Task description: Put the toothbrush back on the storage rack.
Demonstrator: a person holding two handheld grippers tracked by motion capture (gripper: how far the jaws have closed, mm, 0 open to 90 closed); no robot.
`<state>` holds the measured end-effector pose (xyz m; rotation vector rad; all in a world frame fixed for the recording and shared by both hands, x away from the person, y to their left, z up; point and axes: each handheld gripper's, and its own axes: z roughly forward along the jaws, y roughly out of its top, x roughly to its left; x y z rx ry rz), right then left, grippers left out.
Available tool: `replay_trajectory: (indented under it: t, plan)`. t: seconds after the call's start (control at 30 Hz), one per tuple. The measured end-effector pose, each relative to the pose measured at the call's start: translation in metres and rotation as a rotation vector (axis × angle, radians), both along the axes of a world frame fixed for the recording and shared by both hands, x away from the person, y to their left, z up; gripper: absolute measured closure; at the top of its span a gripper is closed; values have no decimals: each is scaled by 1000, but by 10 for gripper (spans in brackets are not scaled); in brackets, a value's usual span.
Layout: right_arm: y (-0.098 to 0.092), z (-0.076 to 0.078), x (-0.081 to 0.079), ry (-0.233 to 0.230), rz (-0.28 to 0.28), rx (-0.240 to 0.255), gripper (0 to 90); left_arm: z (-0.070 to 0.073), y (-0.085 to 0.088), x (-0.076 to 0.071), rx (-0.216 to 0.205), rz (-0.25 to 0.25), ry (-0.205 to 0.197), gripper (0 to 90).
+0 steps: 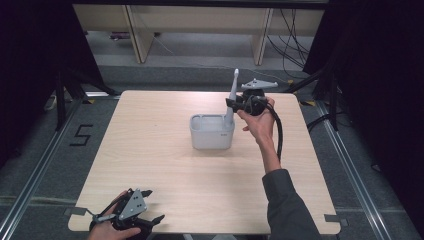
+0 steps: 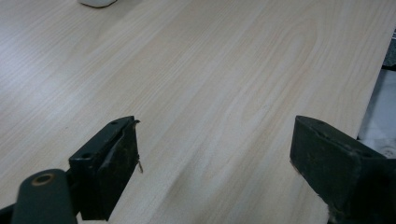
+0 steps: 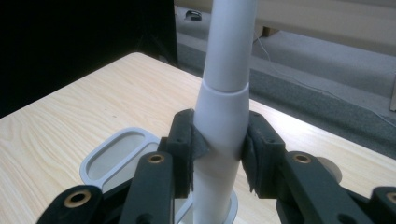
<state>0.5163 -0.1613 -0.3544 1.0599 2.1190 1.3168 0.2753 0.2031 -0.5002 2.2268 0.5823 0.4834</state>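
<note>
Toothbrush lowered into holder, right gripper clamped on handle.

High view: right gripper (image 1: 235,104) over far right corner of grey holder (image 1: 212,132), near table (image 1: 150,150) centre; white electric toothbrush (image 1: 231,97) held upright, head up, base down at holder's right end. Left gripper (image 1: 131,212) parked at near left table edge, well apart. Left gripper view: jaws spread wide over bare wood, nothing between. Right gripper view: toothbrush (image 3: 224,98) pinched between both pads at thick lower body, below seam to slimmer neck; smooth, white, tapered. Holder (image 3: 119,156) below, oval compartment at left, round socket under base. Judged best done by keeping handle vertical, centring base over round socket, easing straight down, releasing only once seated.
</note>
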Motion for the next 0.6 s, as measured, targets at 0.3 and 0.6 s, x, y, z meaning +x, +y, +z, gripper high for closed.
replay_trajectory:
  t: [0.3,0.6]
  plan:
    - [4,-6,4,5,2,-18,668,-1,-1,0,-5,3,-5,148]
    - [4,-27,9,59,-12,-5,668,1,0,0,2,-6,9,148]
